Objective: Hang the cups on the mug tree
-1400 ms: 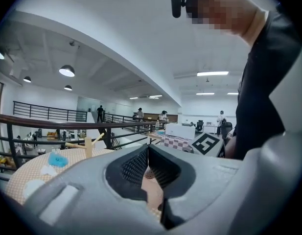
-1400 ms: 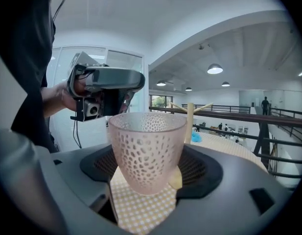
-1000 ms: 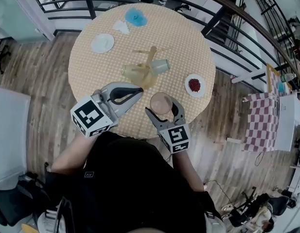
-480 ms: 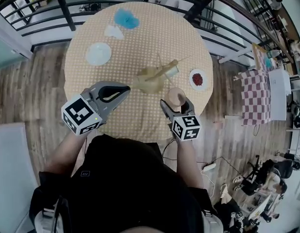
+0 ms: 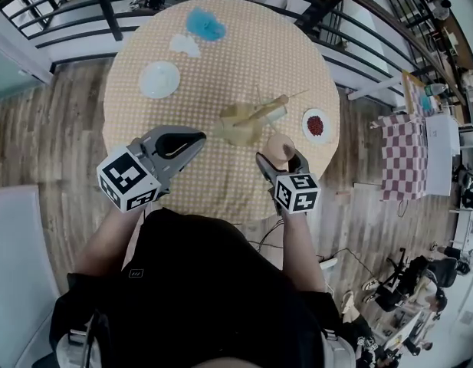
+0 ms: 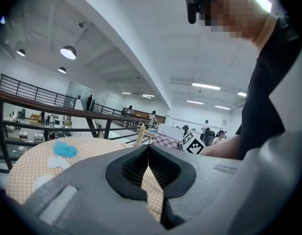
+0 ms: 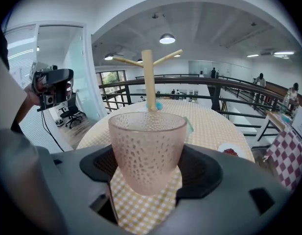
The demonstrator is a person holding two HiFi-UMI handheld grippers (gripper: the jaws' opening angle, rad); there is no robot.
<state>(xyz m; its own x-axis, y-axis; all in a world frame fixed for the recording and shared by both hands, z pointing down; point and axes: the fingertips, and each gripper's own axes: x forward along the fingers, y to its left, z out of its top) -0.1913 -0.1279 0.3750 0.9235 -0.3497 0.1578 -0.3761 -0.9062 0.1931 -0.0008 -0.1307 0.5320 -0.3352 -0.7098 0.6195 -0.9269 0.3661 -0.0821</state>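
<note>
The wooden mug tree [image 5: 259, 112] stands near the middle of the round table [image 5: 221, 60]. A yellowish cup [image 5: 238, 129] and a pale green cup [image 5: 274, 115] sit close against it; I cannot tell whether they hang. My right gripper [image 5: 280, 159] is shut on a pink dimpled cup [image 5: 279, 145], held upright just short of the tree. In the right gripper view the pink cup [image 7: 147, 146] fills the jaws, with the tree's post [image 7: 149, 82] straight behind it. My left gripper [image 5: 199, 137] hovers shut and empty over the table's near left; its fingertips [image 6: 149, 151] meet.
A white plate [image 5: 159, 79], a white napkin [image 5: 184, 44] and a blue tuft [image 5: 203, 25] lie on the far side. A small dish of red bits [image 5: 316, 124] sits right of the tree. A black railing [image 5: 106, 10] curves behind the table.
My right gripper has carried the pink cup forward, closer to the mug tree. The left gripper has stayed shut in about the same place.
</note>
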